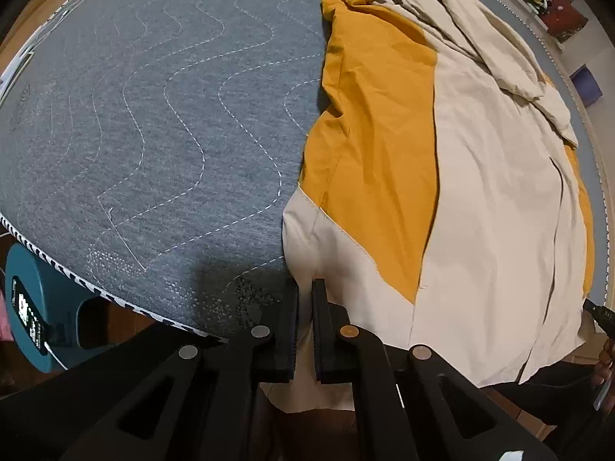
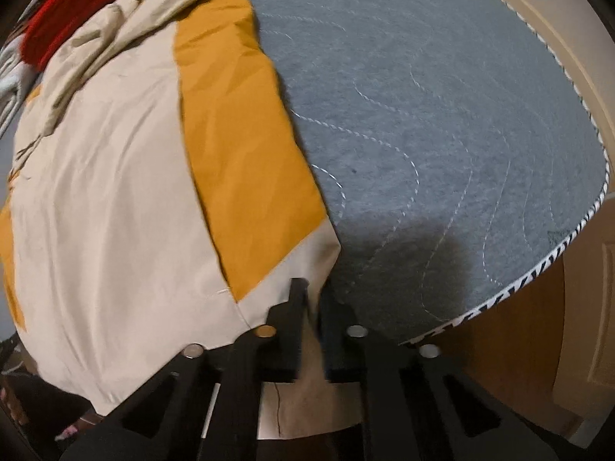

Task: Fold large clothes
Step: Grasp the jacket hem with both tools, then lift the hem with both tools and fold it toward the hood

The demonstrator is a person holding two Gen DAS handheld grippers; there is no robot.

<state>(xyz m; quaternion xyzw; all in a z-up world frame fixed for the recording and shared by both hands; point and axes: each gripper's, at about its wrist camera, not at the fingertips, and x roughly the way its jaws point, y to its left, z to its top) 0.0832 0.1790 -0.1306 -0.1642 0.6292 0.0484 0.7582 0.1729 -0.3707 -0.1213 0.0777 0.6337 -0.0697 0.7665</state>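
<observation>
You've got both left tongs and right tongs pinched on the bottom hem corners of the beige-and-mustard jacket at lower centre on the grey mattress, so next lift evenly and fold upward.

A large cream and mustard-yellow cloth garment lies spread lengthwise on the bed. Its near hem hangs over the bed's edge, wrinkled.

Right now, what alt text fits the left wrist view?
The left gripper is shut on the near left corner of a beige and mustard garment. The garment lies lengthwise on a grey quilted mattress.
</observation>
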